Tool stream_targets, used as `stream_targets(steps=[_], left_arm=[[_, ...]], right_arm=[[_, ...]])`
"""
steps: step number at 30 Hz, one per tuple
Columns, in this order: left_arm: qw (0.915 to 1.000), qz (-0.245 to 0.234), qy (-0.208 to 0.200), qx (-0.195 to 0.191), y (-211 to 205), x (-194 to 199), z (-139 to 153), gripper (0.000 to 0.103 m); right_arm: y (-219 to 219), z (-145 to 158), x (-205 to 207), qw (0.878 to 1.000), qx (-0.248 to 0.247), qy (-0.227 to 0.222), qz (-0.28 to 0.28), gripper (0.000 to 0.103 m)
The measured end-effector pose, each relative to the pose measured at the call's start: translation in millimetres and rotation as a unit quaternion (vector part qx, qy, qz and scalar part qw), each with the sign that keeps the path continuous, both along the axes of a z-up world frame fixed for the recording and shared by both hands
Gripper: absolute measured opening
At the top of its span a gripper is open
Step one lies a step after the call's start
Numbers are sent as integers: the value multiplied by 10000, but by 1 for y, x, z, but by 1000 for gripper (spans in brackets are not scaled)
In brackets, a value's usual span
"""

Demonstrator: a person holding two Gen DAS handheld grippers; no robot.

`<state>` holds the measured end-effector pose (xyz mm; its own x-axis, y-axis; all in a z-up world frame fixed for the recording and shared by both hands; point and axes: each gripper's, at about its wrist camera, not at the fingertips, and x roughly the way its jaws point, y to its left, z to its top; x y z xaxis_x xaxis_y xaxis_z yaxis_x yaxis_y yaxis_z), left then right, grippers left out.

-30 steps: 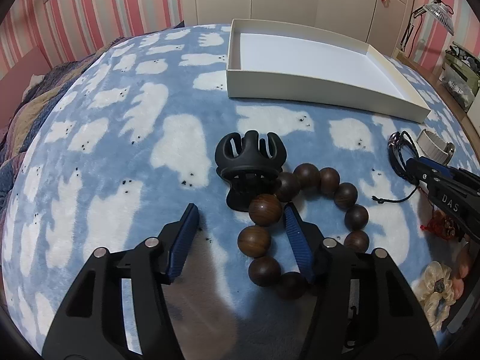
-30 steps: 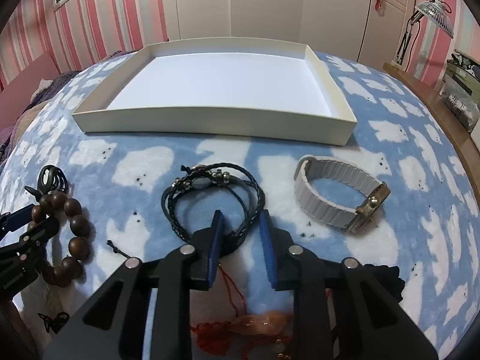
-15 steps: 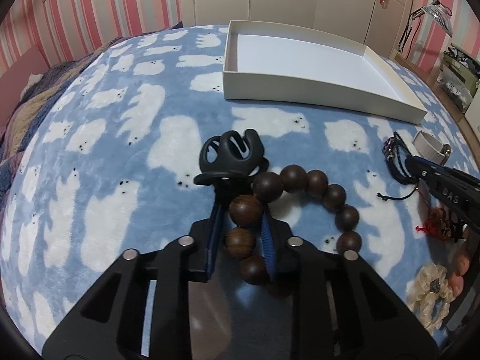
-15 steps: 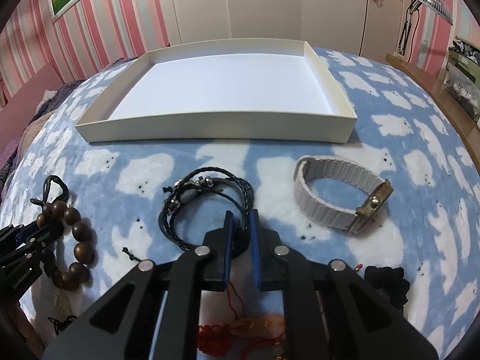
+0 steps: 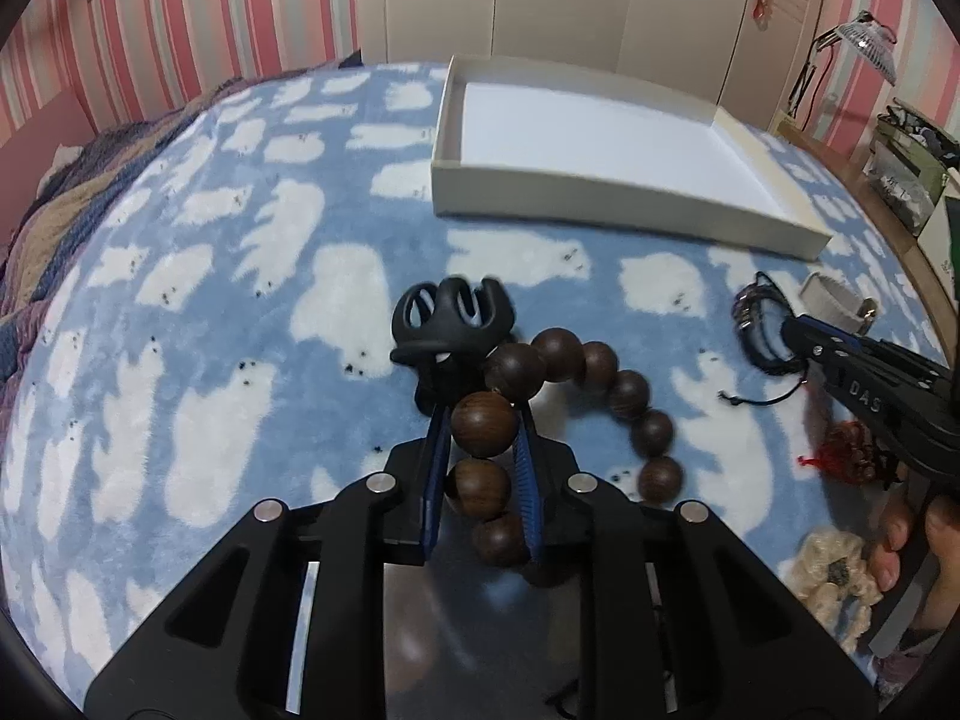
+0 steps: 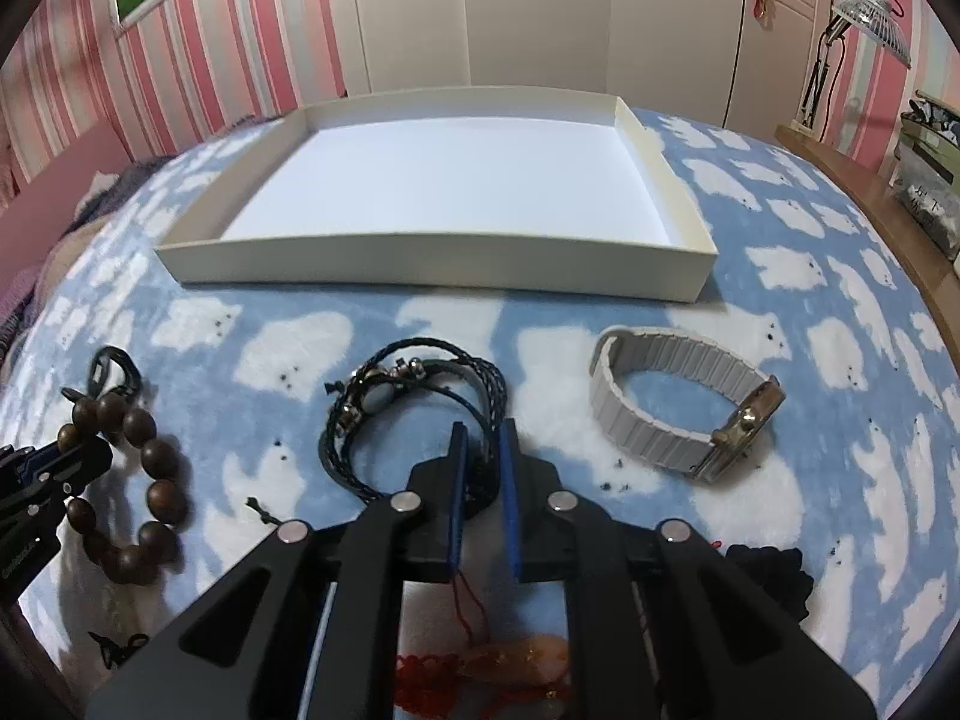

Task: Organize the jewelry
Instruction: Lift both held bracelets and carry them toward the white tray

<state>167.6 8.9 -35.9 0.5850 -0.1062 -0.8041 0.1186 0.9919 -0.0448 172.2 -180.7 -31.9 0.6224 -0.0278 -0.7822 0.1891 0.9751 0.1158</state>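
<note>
My left gripper (image 5: 480, 420) is shut on the brown wooden bead bracelet (image 5: 600, 366), lifting its near beads off the blue blanket. A black hair claw clip (image 5: 453, 315) lies just beyond its tips. My right gripper (image 6: 482, 438) is shut on the black braided cord bracelet (image 6: 384, 396), pinching its near side. The bead bracelet also shows in the right wrist view (image 6: 156, 462). The empty white tray (image 6: 456, 180) stands beyond both; it shows in the left wrist view (image 5: 600, 192) too.
A grey-banded watch (image 6: 666, 414) lies right of the cord bracelet. A red tassel charm (image 6: 480, 660) and a black flower piece (image 6: 774, 564) lie near me. A cream scrunchie (image 5: 834, 576) lies at the right. A wooden ledge (image 6: 870, 180) runs along the right.
My left gripper closed on the bead bracelet and raised it a little. My right gripper closed on the braided cord bracelet and lifted slightly.
</note>
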Motion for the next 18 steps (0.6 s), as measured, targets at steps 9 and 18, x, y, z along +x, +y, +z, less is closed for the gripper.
stream_targets(steps=[9,18], left_arm=[[9995,-163,-230,-103,-9,2,26,18],[9972,-431,-611,-69,-16,27,69,18]], right_arm=[[-1,21,-1,9993,-64,-357,36,10],[-8,48,10,9975,-90,-692,79,3]])
